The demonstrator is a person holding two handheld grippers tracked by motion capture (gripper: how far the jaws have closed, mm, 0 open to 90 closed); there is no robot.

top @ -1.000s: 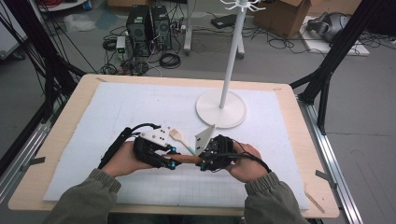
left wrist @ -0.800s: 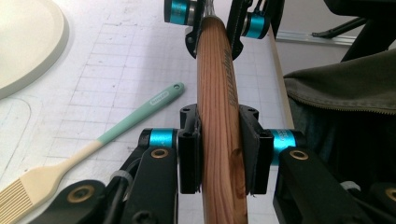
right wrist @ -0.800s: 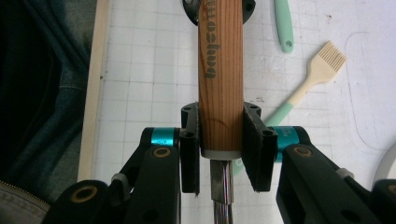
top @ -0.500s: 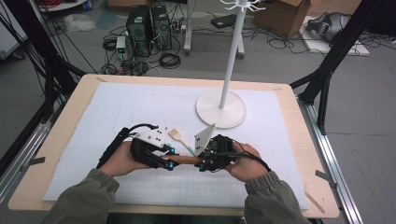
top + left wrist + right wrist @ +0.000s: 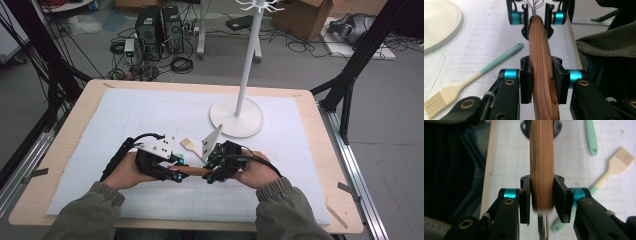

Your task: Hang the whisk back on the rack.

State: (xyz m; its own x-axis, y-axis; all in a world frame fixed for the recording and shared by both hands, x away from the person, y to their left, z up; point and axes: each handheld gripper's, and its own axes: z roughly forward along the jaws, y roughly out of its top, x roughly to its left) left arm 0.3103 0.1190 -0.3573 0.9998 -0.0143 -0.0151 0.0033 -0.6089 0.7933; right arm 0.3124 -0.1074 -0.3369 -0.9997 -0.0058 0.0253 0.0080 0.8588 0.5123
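Here, a wooden handle (image 5: 541, 65) is held level between two hand-held grippers, just above the near middle of the table (image 5: 70, 130).

The left gripper (image 5: 175, 172) is closed on one end of the handle, its pads pressed against both sides of the wood, and the right gripper (image 5: 212, 172) is closed on the other end in the same way; metal whisk wires (image 5: 534, 3) are seen past the right gripper's jaws in the left gripper view. A pastry brush (image 5: 469, 80) with a mint-green grip and pale bristles is laid on the white gridded mat (image 5: 150, 110), just beyond the grippers. A white stand (image 5: 237, 117) is placed farther off, to the right.
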